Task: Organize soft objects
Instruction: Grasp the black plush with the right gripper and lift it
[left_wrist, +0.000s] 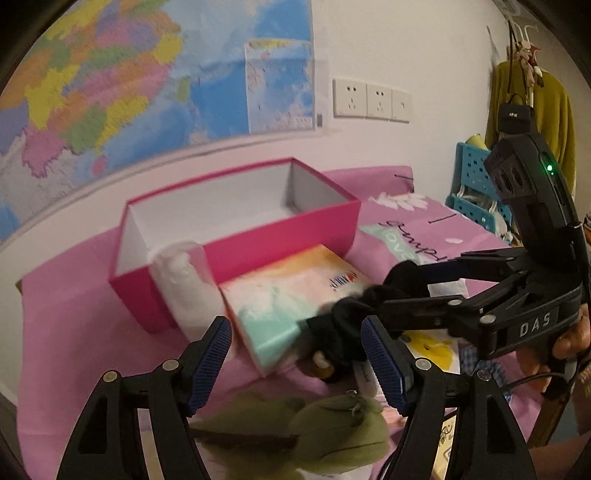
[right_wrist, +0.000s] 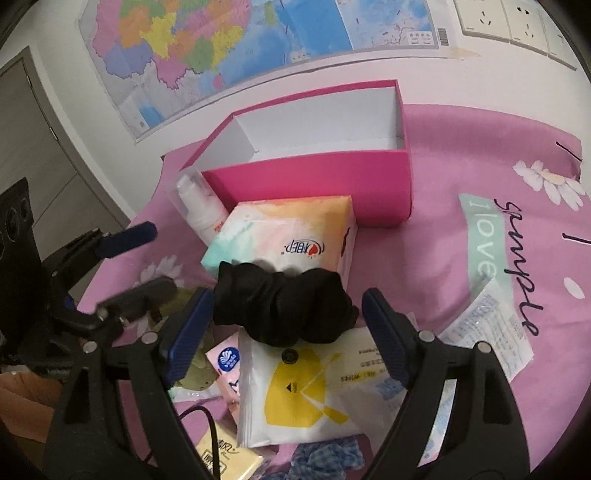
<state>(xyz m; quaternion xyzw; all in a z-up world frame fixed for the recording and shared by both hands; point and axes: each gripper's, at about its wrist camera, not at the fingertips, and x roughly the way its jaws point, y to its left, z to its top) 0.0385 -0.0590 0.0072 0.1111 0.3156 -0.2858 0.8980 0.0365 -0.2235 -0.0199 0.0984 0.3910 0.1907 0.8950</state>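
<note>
Black scrunchie (right_wrist: 282, 306) seen between the spread fingers of the right hand-held gripper (right_wrist: 288, 332), near tissue box (right_wrist: 291, 236). Left hand-held gripper (left_wrist: 295, 362) held wide over green plush toy (left_wrist: 332, 432).

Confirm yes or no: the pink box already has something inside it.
No. In the right wrist view the pink box shows only bare white walls and floor; the black scrunchie sits outside, on the tissue packs.

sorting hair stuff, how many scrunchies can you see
2: a black scrunchie between the right gripper's open jaws, lying on the wipes pack; a blue checked scrunchie at the bottom edge. More may be hidden.
</note>
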